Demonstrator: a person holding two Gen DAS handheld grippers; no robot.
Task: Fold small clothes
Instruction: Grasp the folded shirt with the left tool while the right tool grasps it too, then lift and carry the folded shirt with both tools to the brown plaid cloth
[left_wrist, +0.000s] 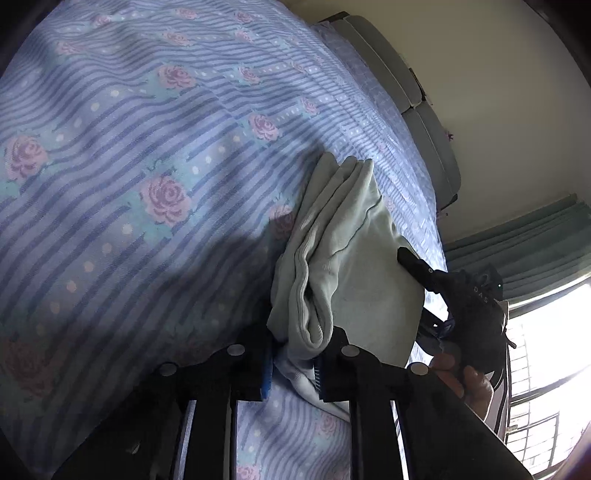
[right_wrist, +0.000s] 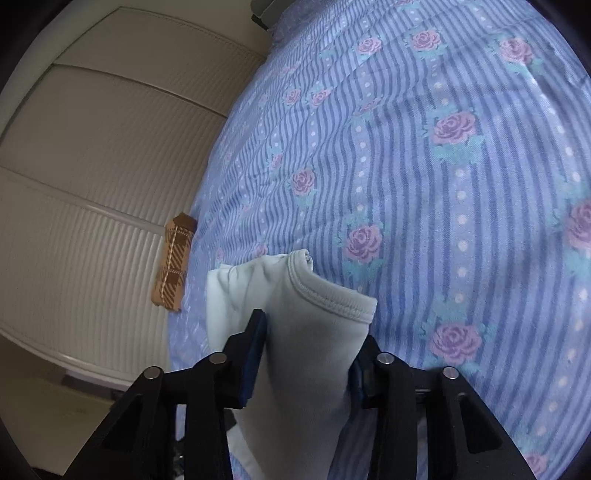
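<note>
A small pale mint-green garment (left_wrist: 347, 254) hangs bunched above the bed, held between both grippers. My left gripper (left_wrist: 293, 354) is shut on one gathered end of it. In the left wrist view the right gripper (left_wrist: 413, 264) reaches in from the right, its black finger pressed against the cloth. In the right wrist view the right gripper (right_wrist: 308, 350) is shut on the garment (right_wrist: 314, 332) just below its stitched hem, and a whiter layer (right_wrist: 229, 295) hangs to the left.
A blue striped bedspread with pink roses (left_wrist: 147, 155) covers the bed (right_wrist: 424, 166). A grey headboard (left_wrist: 424, 122) and a curtained window (left_wrist: 535, 332) lie right. A white wardrobe (right_wrist: 92, 166) and a brown checked cloth (right_wrist: 173, 262) lie beside the bed.
</note>
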